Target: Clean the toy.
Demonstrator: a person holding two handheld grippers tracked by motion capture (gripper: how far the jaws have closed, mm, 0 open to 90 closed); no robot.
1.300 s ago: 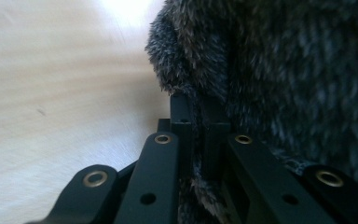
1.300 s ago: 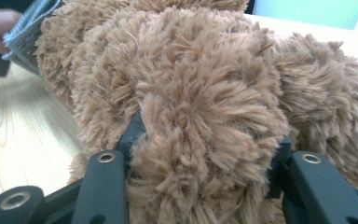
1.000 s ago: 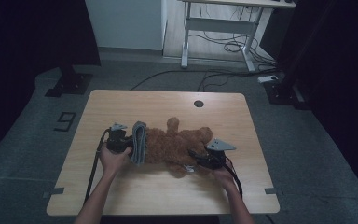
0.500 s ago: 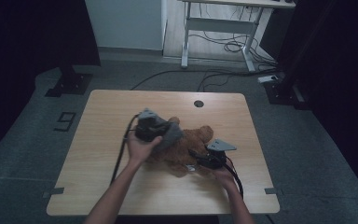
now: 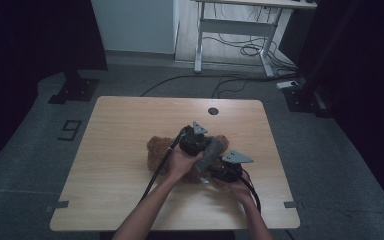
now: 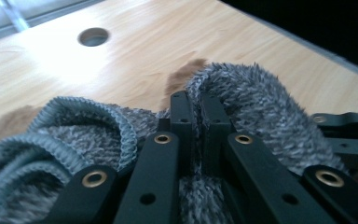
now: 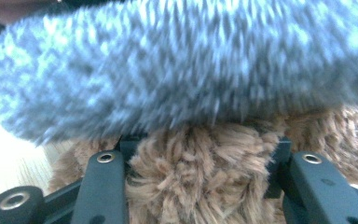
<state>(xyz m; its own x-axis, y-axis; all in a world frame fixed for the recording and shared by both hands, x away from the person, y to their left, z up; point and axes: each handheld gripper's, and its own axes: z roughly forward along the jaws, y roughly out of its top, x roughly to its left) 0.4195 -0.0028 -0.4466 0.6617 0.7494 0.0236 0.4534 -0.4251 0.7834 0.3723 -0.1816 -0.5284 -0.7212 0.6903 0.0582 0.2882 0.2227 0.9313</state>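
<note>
Around the brown plush bear, the table lies bare to its left, behind it up to the round hole and along the near edge, while its right side is crowded by the grey fuzzy garment and both claws.

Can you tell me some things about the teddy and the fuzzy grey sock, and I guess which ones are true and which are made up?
1. The left gripper is pinching the grey fuzzy sock. True.
2. The brown teddy bear is lying on the floor. False: it lies on the wooden table.
3. The right gripper has brown teddy fur between its jaws. True.
4. The sock is bright red. False: it is speckled grey.
5. The table has a small round hole near its far edge. True.
</note>
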